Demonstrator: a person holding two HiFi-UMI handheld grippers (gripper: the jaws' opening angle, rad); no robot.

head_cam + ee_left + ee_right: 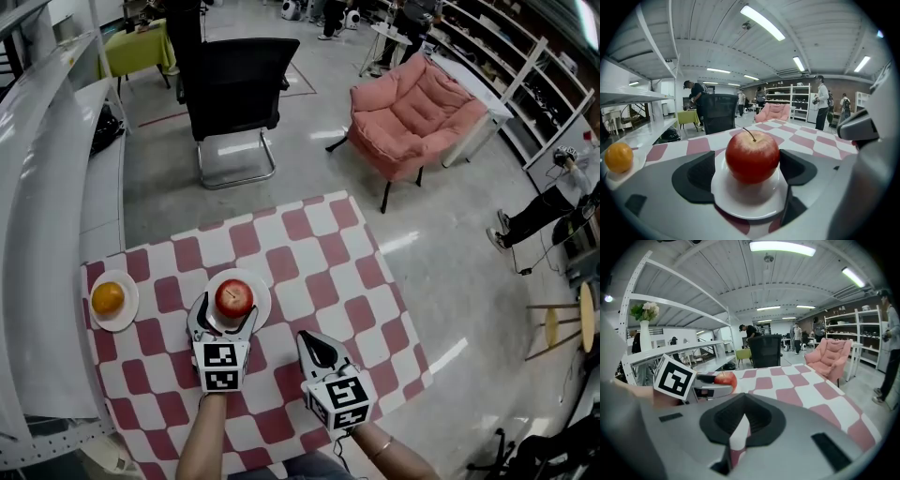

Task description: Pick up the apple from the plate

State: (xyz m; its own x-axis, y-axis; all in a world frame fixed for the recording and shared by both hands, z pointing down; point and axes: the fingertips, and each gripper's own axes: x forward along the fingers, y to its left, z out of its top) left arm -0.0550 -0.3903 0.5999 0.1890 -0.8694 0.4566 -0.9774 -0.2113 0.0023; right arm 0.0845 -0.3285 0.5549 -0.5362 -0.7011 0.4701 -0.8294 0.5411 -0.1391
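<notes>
A red apple sits on a small white plate on the red-and-white checked table. My left gripper is open, low over the plate, with one black pad on each side of the apple. A narrow gap shows at the left pad; the right pad is very close to the skin. My right gripper is shut and empty, over the table to the right of the plate. From the right gripper view, the apple shows past the left gripper's marker cube.
An orange lies on a second white plate at the table's left edge. White shelving runs along the left. A black office chair and a pink armchair stand beyond the table. People stand farther back.
</notes>
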